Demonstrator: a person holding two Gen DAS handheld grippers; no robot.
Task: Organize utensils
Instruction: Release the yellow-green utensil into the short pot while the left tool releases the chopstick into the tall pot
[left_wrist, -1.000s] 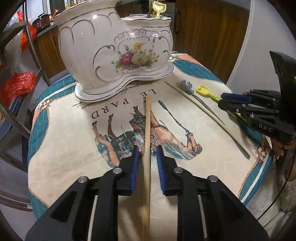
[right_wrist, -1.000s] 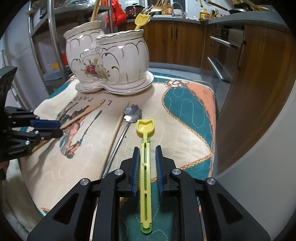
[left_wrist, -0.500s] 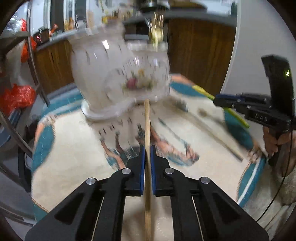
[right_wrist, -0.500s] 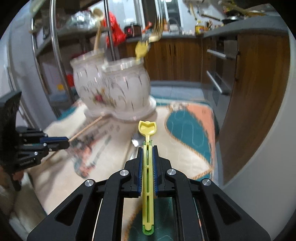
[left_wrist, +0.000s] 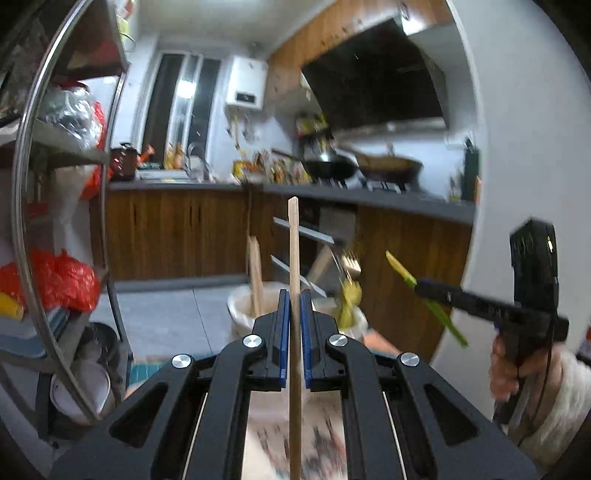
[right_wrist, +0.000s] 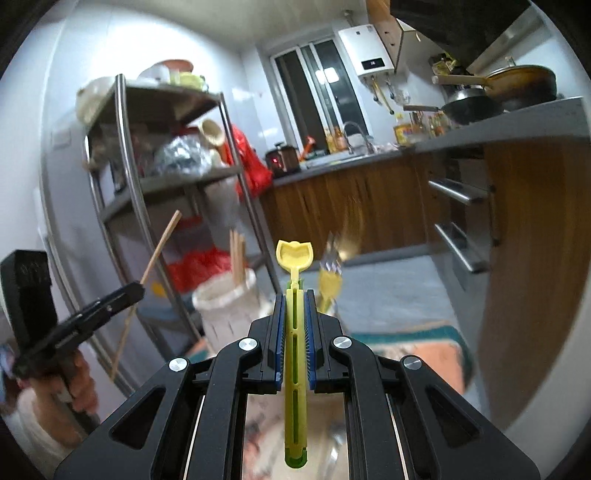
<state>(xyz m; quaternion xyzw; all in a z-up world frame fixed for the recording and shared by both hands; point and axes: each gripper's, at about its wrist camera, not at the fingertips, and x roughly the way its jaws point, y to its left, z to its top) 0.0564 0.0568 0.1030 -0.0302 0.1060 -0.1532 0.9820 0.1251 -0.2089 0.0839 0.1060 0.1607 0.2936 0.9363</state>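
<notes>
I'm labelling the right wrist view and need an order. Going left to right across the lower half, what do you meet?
Left gripper holding the wooden chopstick → chopsticks standing in the white holder → yellow spoon in the right gripper → blurred fork → wooden cabinet.

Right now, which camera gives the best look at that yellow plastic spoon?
The right wrist view. There the yellow spoon runs straight up the middle, scoop and slotted handle both plain, clamped in the right hand-held gripper. The left wrist view catches it only far right, small, blurred and edge-on, partly hidden by that gripper.
</notes>
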